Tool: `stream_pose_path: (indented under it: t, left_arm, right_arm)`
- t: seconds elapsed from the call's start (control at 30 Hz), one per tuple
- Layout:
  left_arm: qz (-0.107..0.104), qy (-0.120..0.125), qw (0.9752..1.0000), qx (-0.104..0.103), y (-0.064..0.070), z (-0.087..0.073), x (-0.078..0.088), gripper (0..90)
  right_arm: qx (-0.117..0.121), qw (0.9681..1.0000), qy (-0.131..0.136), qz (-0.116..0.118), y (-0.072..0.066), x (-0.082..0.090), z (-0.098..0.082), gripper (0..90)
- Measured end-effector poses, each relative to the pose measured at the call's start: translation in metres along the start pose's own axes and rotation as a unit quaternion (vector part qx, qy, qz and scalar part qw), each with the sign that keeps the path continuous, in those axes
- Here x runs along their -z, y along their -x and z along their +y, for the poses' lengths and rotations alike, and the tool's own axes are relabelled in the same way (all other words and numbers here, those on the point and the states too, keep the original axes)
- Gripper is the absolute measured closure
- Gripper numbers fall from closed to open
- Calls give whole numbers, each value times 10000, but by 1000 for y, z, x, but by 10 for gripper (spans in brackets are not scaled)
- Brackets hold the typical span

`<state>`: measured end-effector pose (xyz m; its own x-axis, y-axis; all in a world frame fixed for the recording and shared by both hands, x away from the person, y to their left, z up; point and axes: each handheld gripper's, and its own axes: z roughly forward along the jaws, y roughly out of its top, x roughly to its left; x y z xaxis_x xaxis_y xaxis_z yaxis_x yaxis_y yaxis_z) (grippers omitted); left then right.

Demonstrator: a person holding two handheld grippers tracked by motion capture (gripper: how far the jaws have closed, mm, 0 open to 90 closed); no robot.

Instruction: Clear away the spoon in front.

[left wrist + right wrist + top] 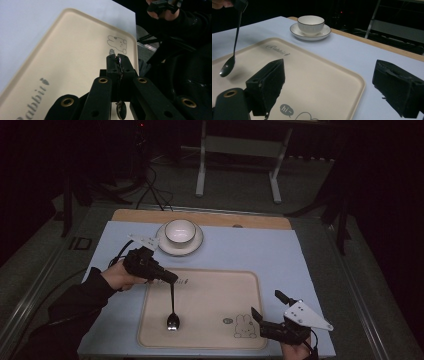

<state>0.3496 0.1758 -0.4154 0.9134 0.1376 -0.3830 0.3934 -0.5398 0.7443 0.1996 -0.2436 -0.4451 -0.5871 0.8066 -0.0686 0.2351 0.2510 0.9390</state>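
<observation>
Dark metal spoon [172, 312], hanging bowl-down over beige tray [210, 340], handle top pinched between fingers of left gripper [171, 279]; bowl end low over tray's near-left area, contact with tray not determinable; seen also in right gripper view [229, 62], suspended above its own shadow

Left gripper: fingers [112, 65] closed tight on spoon handle, handle edge visible in seam between them; held by left hand [117, 276] above tray's left rear edge

Right gripper [265, 312]: fingers [268, 82] spread wide, nothing between them; positioned at tray's near-right corner, beside rabbit drawing [245, 326]; well apart from spoon

Beige tray: rounded corners, raised rim, script lettering near rear edge, rabbit drawing and small speech bubble at near-right corner; lying flat on pale blue surface [280, 255]

White cup [179, 231], dark-rimmed, upright on matching white saucer [192, 247]; set behind tray, near rear of surface, well apart from both grippers

Wooden edge strip [260, 222] along far side of surface
</observation>
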Motion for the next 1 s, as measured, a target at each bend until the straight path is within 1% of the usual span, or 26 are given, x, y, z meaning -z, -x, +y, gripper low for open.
stream_pose_path:
  t: [0.07, 0.13, 0.2, 0.33, 0.47, 0.53, 0.57, 0.67, 0.7, 0.8, 0.9, 1.0]
  left_arm:
    - [-44, -40, 10000, 2, -1, -1, -3, 895]
    - [-48, -33, 10000, -19, -3, -3, -5, 895]
    - [-74, -10, 10000, 9, -5, -5, -7, 894]
    - [-79, -40, 10000, 13, -10, -10, -11, 893]
    - [-69, -9, 9999, 86, -17, -14, -13, 888]
    - [13, 43, 9999, 94, -21, -17, -14, 879]
    - [12, 54, 9999, 106, -23, -18, -14, 873]
    - [99, 92, 9998, 165, -28, -22, -17, 852]
    - [168, 101, 9996, 183, -30, -24, -18, 835]
    - [281, 180, 9992, 214, -37, -29, -21, 831]
    - [315, 246, 9988, 275, -43, -33, -24, 827]
    - [389, 202, 9987, 263, -48, -37, -29, 809]
  right_arm:
    - [-2, 10000, -3, 1, 0, 0, 0, 111]
    - [-4, 10000, -8, 5, 0, 0, 0, 111]
    - [-12, 10000, -9, 6, 0, 0, 0, 111]
    - [-10, 10000, -13, 15, 0, 0, 0, 111]
    - [-4, 10000, -18, 23, 0, -1, 0, 111]
    - [1, 10000, -19, 21, 0, -1, 0, 111]
    - [4, 10000, -21, 27, 0, -1, 0, 111]
    - [15, 10000, -24, 29, 0, -1, 0, 111]
    - [17, 10000, -22, 29, 0, -1, 0, 112]
    - [20, 10000, -17, 27, 0, -1, 0, 112]
    - [19, 10000, -23, 28, 0, -1, 0, 111]
    - [28, 10000, -42, 44, -1, -1, -1, 112]
